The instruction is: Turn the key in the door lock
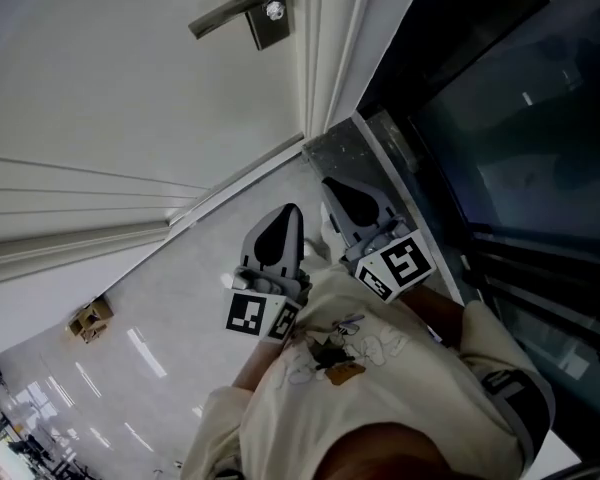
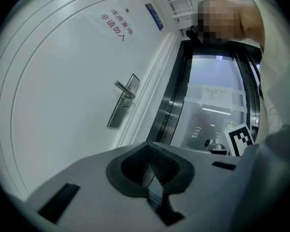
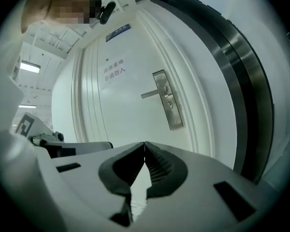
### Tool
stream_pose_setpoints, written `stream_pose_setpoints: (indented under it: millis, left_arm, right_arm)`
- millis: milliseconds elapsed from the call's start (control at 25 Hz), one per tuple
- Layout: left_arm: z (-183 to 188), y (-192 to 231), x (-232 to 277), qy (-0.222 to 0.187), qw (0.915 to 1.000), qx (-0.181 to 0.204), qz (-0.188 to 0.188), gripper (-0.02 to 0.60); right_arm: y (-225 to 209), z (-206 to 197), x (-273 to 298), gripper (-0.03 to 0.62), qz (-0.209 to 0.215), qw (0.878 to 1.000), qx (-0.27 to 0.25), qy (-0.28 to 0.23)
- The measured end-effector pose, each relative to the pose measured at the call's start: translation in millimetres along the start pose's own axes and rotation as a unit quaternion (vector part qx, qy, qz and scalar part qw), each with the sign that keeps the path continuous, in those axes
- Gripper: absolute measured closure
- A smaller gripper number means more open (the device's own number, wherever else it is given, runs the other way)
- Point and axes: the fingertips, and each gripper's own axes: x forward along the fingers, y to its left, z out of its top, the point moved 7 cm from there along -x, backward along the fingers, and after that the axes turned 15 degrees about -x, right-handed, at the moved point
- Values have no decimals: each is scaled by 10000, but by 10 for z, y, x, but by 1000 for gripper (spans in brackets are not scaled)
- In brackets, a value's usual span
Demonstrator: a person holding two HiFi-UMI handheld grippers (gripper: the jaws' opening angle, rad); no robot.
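A white door point(image 1: 130, 78) carries a metal handle plate point(image 1: 263, 8) with a lever and a round lock cylinder point(image 1: 274, 10); I see no key in it. The plate also shows in the left gripper view point(image 2: 122, 108) and in the right gripper view point(image 3: 167, 99). My left gripper point(image 1: 285, 213) and right gripper point(image 1: 340, 190) hang low, close to my body and well short of the door. Both are shut with nothing between the jaws. The left gripper's point(image 2: 147, 144) tips meet, and so do the right gripper's point(image 3: 144, 144).
A dark metal-framed glass panel point(image 1: 500, 118) stands right of the door frame point(image 1: 325, 58). On the door are a red-lettered sign point(image 3: 114, 69) and a blue plate point(image 3: 118, 32). A small cardboard box point(image 1: 90, 318) lies on the shiny floor at left.
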Motion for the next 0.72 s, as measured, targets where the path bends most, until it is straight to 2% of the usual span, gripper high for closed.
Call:
stream_pose_setpoints:
  millis: [360,520,720]
  left_arm:
    - [-235,-231,-201,15,10000,9,39,579]
    - [-280,-394,-130,105,9999,37,-39,578]
    - [-298,-403,-112,90,9998,175,-37,578]
  right_arm:
    - [311,-127,-307,586,264,9996,103,46]
    - [298,-106,-460,586,279,9995,141,91]
    - [217,-194,-493,586,200,9995,228,58]
